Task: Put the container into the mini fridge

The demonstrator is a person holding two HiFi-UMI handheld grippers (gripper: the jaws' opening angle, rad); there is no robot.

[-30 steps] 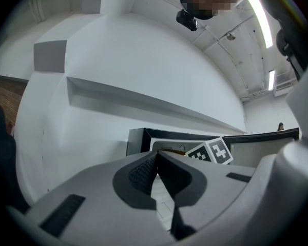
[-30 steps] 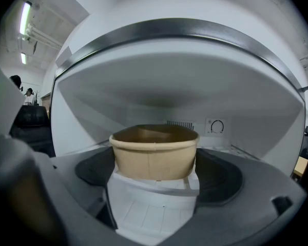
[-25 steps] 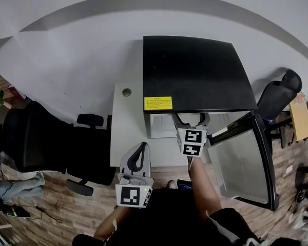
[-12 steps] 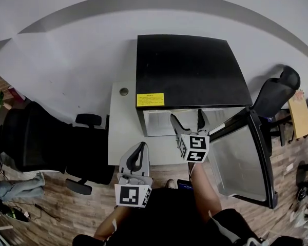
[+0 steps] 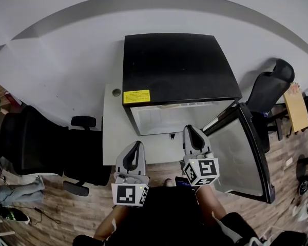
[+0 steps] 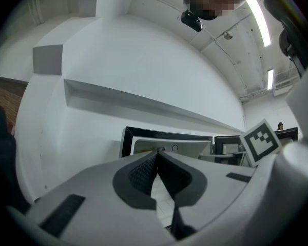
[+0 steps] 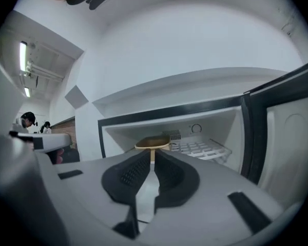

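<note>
The black mini fridge stands with its door swung wide to the right. In the right gripper view a container with a tan lid rests on a shelf inside the fridge, beyond the jaws. My right gripper hovers just in front of the opening; its jaws are closing, tips nearly together, with nothing between them. My left gripper hangs beside it to the left, shut and empty. From the head view the container is hidden.
The fridge sits on a white table. A wire rack fills the right side of the fridge's interior. A black office chair stands at left, another behind the open door. The floor is wood.
My right gripper has drawn back from the fridge opening toward the person, and its jaws have gone from wide open to nearly together. The left gripper has stayed put.
</note>
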